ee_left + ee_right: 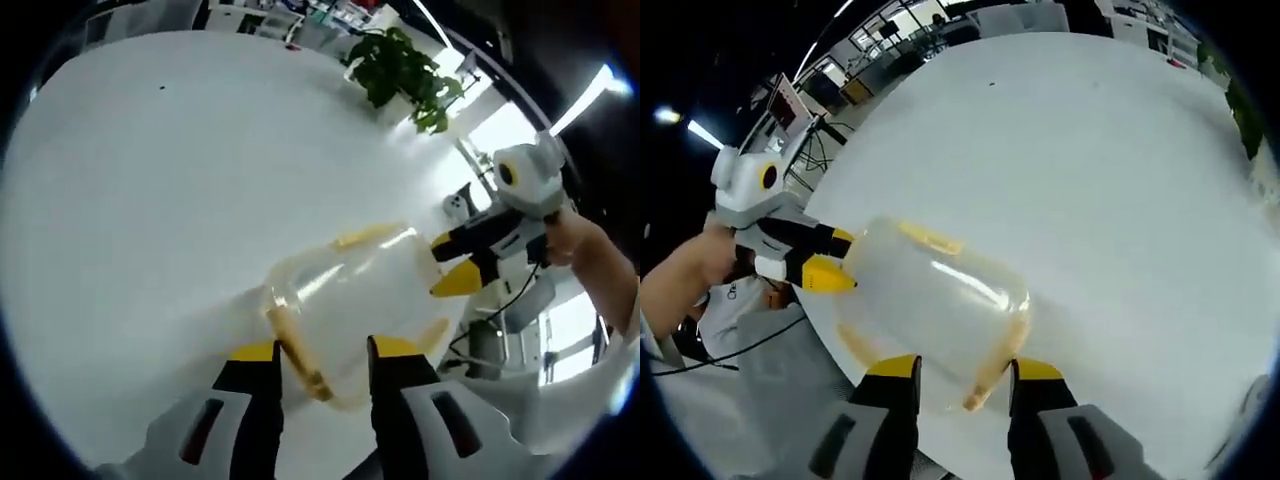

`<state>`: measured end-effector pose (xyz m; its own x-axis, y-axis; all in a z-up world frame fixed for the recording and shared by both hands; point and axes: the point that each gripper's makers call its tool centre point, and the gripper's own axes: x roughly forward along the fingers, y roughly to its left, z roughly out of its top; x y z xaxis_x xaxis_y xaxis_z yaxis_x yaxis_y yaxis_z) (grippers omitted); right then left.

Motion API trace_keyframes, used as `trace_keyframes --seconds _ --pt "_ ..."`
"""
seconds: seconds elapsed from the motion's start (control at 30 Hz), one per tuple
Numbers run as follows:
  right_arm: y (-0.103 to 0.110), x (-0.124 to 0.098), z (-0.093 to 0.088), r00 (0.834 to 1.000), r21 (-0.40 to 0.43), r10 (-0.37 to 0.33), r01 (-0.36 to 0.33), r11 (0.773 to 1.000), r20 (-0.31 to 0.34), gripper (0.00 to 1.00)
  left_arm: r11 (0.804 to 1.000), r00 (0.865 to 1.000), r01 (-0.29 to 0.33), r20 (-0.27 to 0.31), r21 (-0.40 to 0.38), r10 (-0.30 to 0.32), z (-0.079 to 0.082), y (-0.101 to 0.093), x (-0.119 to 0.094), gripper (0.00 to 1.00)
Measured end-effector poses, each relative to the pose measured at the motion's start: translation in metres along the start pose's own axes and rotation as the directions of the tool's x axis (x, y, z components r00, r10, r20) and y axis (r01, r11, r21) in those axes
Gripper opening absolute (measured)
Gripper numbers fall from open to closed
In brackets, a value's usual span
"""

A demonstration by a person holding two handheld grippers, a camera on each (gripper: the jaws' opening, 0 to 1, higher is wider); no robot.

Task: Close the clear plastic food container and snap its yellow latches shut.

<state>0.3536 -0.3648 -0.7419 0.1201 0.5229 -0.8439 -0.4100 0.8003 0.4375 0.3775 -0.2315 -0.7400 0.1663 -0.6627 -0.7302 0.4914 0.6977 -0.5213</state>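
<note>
table (150, 180) open beyond container (350, 300); plant (400, 70) probably far edge

The clear plastic food container (350, 300) (935, 305) is seen lying on a white surface, at about 6 o'clock in both the left gripper view and the right gripper view. Its walls are transparent and rounded at the corners, with glare on top. Yellow latches are fitted along its edges: one (297, 352) at 7 o'clock, another (368, 236) at 12 o'clock of the container. Whether they are snapped cannot be told.
</note>
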Motion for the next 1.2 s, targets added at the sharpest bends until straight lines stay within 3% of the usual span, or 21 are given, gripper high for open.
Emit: trace_keyframes --seconds 0.17,0.23,0.37,0.43,0.47,0.53,0.73,0.8,0.83,0.9,0.97,1.0,1.17,1.2 --pt "0.001 0.000 0.001 1.000 -0.025 -0.004 0.005 1.000 0.024 0.35 0.999 1.000 -0.008 0.014 0.034 0.007 0.003 -0.001 0.001 0.33" --pt "0.001 -0.001 0.002 0.999 -0.041 -0.011 0.013 0.999 0.031 0.34 0.996 0.999 -0.022 0.027 0.083 0.020 0.007 -0.001 0.000 0.33" --pt "-0.004 -0.007 0.006 0.998 -0.084 -0.039 0.042 0.996 0.040 0.37 0.997 0.999 -0.020 0.034 0.074 0.018 0.009 -0.001 -0.002 0.34" --pt "-0.010 -0.011 0.008 0.996 -0.166 -0.076 0.081 0.983 0.042 0.40 0.994 0.999 -0.017 0.033 0.105 0.014 0.011 -0.002 -0.002 0.35" --pt "-0.013 -0.013 0.009 0.993 -0.234 -0.110 0.116 0.965 0.039 0.40 0.993 0.999 -0.023 0.033 0.119 0.019 0.010 -0.001 -0.003 0.35" --pt "-0.014 -0.016 0.011 0.990 -0.286 -0.130 0.139 0.948 0.050 0.40 0.992 0.999 -0.018 0.032 0.124 0.014 0.010 -0.003 -0.005 0.36" --pt "0.003 -0.019 0.017 0.995 -0.390 -0.079 0.100 0.916 0.068 0.38 0.984 0.999 -0.037 0.036 0.176 0.031 0.014 0.000 -0.013 0.38" --pt "0.003 -0.020 0.022 0.992 -0.447 -0.092 0.123 0.886 0.090 0.41 0.981 0.999 -0.032 0.033 0.193 0.026 0.014 -0.002 -0.014 0.38" --pt "0.005 -0.020 0.025 0.990 -0.498 -0.096 0.133 0.857 0.099 0.42 0.971 0.999 -0.038 0.024 0.238 0.033 0.014 -0.003 -0.014 0.39" --pt "0.009 -0.020 0.024 0.992 -0.540 -0.090 0.126 0.832 0.093 0.42 0.959 0.999 -0.049 0.019 0.278 0.045 0.013 -0.004 -0.014 0.40" --pt "0.018 -0.019 0.028 0.992 -0.599 -0.060 0.117 0.792 0.114 0.40 0.952 0.999 -0.049 0.033 0.304 0.041 0.015 -0.009 -0.016 0.40" --pt "0.023 -0.020 0.027 0.992 -0.604 -0.051 0.109 0.789 0.112 0.39 0.946 0.999 -0.048 0.034 0.321 0.039 0.016 -0.010 -0.017 0.40" --pt "0.043 -0.019 0.031 0.993 -0.697 0.012 0.074 0.713 0.118 0.36 0.916 0.999 -0.049 0.013 0.398 0.047 0.013 -0.014 -0.016 0.43" --pt "0.045 -0.019 0.031 0.993 -0.702 0.016 0.073 0.709 0.119 0.37 0.911 0.999 -0.050 0.013 0.410 0.049 0.013 -0.014 -0.016 0.43"
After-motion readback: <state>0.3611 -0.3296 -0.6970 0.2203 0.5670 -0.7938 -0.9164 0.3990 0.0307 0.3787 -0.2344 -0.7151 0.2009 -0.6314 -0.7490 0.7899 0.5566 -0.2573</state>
